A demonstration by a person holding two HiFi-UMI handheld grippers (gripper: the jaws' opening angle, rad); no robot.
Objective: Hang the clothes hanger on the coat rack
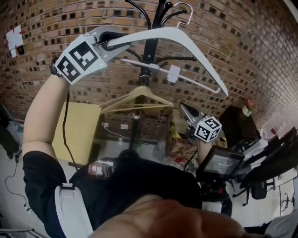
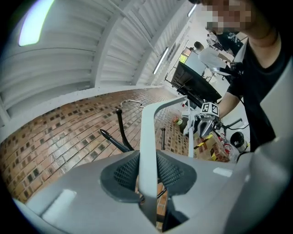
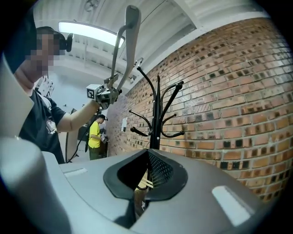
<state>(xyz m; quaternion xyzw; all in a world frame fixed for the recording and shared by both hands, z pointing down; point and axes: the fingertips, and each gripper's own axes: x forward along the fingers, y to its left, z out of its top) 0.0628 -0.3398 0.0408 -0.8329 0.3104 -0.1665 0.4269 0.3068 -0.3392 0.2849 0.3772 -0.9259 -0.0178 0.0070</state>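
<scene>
Facing brick wall (image 1: 242,46); black coat rack (image 1: 150,46) in front of it, prongs curling up at the top. Carrying white clothes hanger (image 1: 186,39) high and roughly level across the upper prongs, not yet hung. Presumably up there to reach a top prong, since wooden hanger (image 1: 137,95) already hangs lower on the rack. Pinching one arm end of the white hanger in left tongs (image 1: 111,44), pads pressed on both sides. End grip leaves the middle free but makes a long lever, so expect swing. Holding right tongs (image 1: 188,111) lower, beside the rack, slightly spread, nothing between; likely spare for steadying. Aiming metal hook (image 1: 185,11) near the top prongs; touching or not, cannot tell.
</scene>
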